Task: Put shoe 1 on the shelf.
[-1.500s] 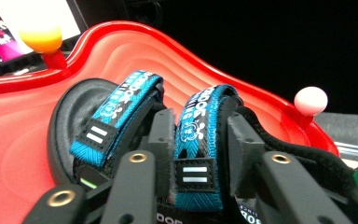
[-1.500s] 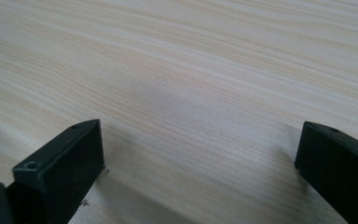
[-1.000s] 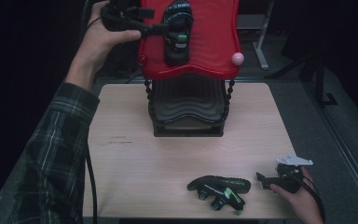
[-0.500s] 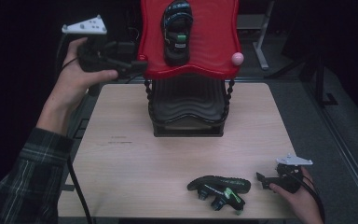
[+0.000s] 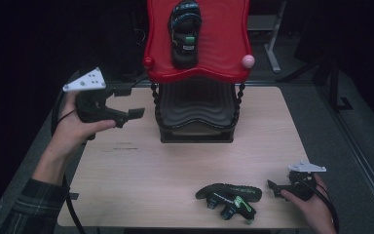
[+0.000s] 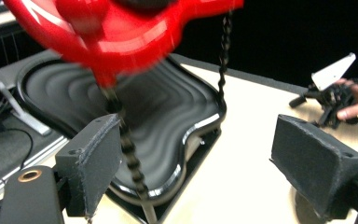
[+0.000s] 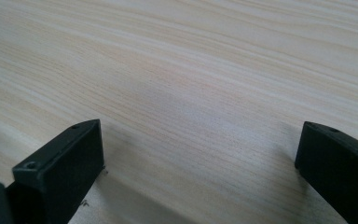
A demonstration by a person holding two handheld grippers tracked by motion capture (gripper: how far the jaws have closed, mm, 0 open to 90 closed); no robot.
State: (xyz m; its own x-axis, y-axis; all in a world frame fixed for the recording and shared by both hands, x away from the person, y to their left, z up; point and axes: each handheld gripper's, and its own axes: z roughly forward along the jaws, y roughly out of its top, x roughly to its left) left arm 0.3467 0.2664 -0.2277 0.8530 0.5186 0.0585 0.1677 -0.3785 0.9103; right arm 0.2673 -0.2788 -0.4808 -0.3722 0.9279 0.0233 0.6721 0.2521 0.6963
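Note:
A black sandal with green trim [image 5: 185,33] lies on the red upper tray [image 5: 224,53] of a two-tier stand. A matching sandal [image 5: 230,197] lies on its side on the table near the front edge. My left gripper [image 5: 137,113] hovers left of the stand, level with the black lower tray [image 5: 195,105], its jaws pointing at the stand. Its jaws [image 6: 198,140] stand wide open with nothing between them, facing the black tray [image 6: 168,121] under the red tray [image 6: 135,32]. My right gripper [image 5: 271,186] rests low at the front right, just right of the table sandal, and stays open [image 7: 198,140] over bare wood.
The stand has beaded black posts [image 5: 155,105] at its corners. The wooden table [image 5: 151,165] has free room in front of the stand. The surroundings beyond the table are dark, with a cable trailing down at the left.
My left gripper has come down and left from beside the red tray to hover left of the stand. The right gripper and both sandals have not moved.

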